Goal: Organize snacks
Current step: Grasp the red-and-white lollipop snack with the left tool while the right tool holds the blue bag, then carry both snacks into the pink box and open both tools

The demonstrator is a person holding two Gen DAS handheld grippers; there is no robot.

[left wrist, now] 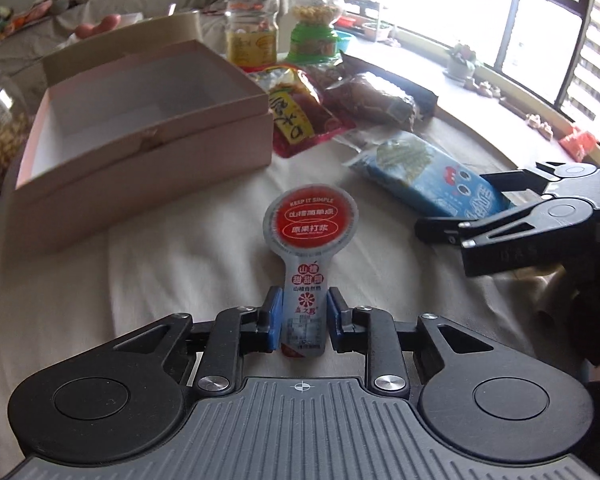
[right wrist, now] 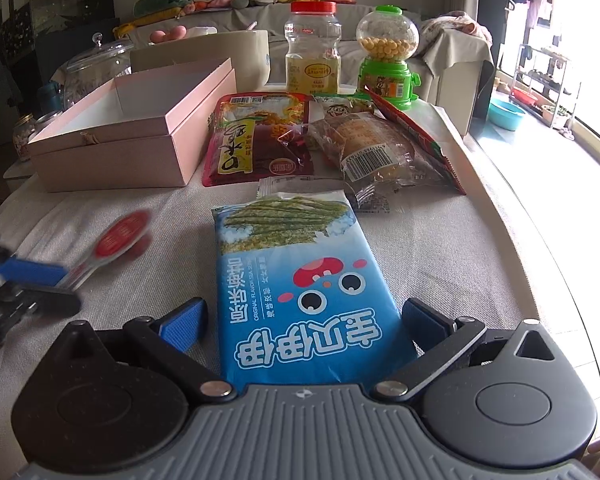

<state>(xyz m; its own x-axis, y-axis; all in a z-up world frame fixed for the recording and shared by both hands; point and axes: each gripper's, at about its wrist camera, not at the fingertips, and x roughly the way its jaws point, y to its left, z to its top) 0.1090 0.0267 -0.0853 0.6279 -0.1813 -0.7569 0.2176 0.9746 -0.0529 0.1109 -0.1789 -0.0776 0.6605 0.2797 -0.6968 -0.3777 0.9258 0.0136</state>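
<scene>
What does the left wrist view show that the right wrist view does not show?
Only the left wrist view: the left tool with its blue pads against the stem of the red-topped white snack pack, and the printed lid text. Only the right wrist view: the right tool open around the blue seaweed snack bag. Both: the open pink cardboard box, empty inside where visible, and the red-lidded clear plastic jar.

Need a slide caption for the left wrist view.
Left gripper clamps a red-lidded, spoon-shaped snack pack above the white tablecloth, beside the open pink box.

box [right wrist: 112,140] left of seaweed pack [right wrist: 300,280]
</scene>
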